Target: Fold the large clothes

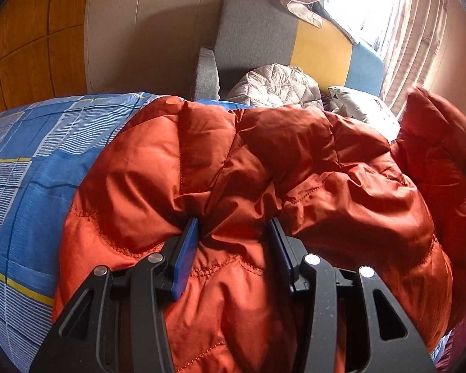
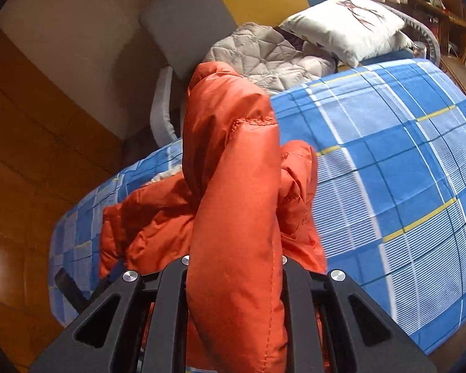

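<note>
Bed [image 2: 404,161], blue plaid cover, spread from 9 to 3 o'clock in both views. Orange jacket [image 1: 264,161] bunched across bed centre; one padded fold raised toward 12 o'clock in right wrist view, a second lobe at 3 o'clock in left wrist view. Left gripper [image 1: 233,248] pinched on a jacket ridge, pads pressed into fabric. Right gripper [image 2: 234,279] clenched on the raised fold. Risks, judged: slick shell slipping from either pinch under lift; puffy fill springing the fold open; uneven pull skewing the fold line.
</note>
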Motion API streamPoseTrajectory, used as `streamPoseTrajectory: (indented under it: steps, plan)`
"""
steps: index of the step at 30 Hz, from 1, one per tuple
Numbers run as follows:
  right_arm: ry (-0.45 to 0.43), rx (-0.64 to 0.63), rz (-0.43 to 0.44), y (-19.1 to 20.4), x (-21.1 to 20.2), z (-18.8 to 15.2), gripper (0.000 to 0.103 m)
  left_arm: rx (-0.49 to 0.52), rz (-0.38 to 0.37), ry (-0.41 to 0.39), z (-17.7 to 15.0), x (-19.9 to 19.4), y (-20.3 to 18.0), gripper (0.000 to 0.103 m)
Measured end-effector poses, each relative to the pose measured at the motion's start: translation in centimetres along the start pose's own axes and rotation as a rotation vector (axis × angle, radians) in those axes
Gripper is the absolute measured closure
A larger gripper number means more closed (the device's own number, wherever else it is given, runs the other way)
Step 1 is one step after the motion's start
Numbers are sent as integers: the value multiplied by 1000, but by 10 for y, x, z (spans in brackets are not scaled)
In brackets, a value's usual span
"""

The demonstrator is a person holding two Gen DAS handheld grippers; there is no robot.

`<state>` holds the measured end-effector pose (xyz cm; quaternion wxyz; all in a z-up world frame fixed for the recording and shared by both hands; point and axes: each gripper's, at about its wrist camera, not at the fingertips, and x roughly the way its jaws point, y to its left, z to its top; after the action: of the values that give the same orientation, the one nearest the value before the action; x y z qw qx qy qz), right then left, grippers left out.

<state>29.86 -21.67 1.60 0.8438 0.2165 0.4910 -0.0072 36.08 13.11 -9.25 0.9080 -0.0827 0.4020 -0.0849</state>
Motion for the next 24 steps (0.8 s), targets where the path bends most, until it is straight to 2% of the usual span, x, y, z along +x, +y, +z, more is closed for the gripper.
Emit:
streamPoseTrajectory:
  steps: [7,12,24]
  plan:
    - [-4,-74,-5,84,9,-20,89,-6,-33,-3,-2,-2,3,59]
    - [-5,-88,-2,125,26,-38,88,-9,-55,-2,-3,-2,5,59]
    - [8,-58,-8,167,75,-72,88,-12,-120,13,-3,-9,14,62]
